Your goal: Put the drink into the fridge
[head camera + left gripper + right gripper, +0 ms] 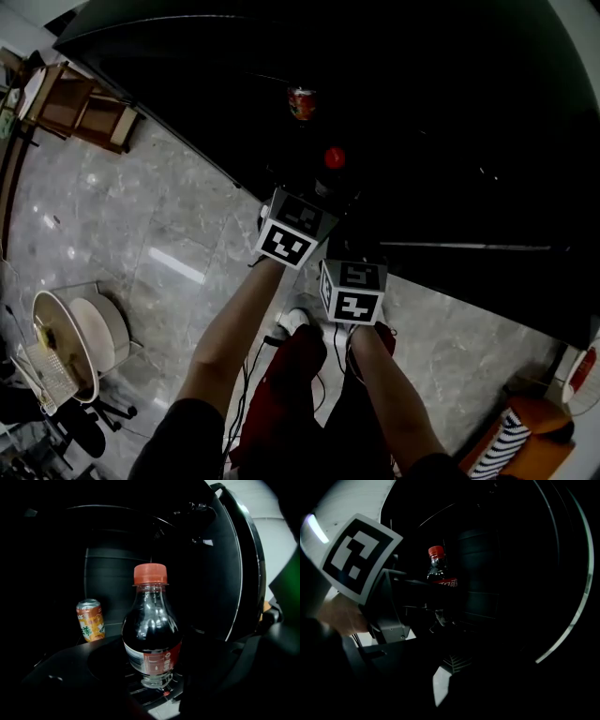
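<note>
A: Where is the drink?

B: The small clear plastic bottle of dark cola with a red screw cap (151, 630) stands upright at the centre of the left gripper view. The left gripper (151, 688) is clamped low on its body, one dark jaw on each side of the label.

A: And the fridge?

B: The bottle is held at the mouth of the black fridge (108, 569), in front of its dark interior. In the head view only the red cap shows, just above centre, against that black.

A: Anything inside?

B: An orange printed drink can with a silver top (90, 620) stands upright farther in. It is left of the bottle in the left gripper view and apart from it. In the head view it sits above the cap.

A: The door?

B: The black fridge door (239, 588), with a pale edge, stands swung open at the right of the left gripper view.

A: The other tool?

B: The right gripper (451, 667) hangs nearer the person, lower right of the left one in the head view. Its view is very dark, but the jaws look drawn together with nothing between them. At its upper left is the left gripper's black-and-white marker cube (356, 557).

A: Around them?

B: Grey marble floor (169, 225) fills the left of the head view, with brown wooden furniture (80, 108) at upper left. The person's bare forearms (234, 328) and red trousers (295, 375) are at the bottom.
</note>
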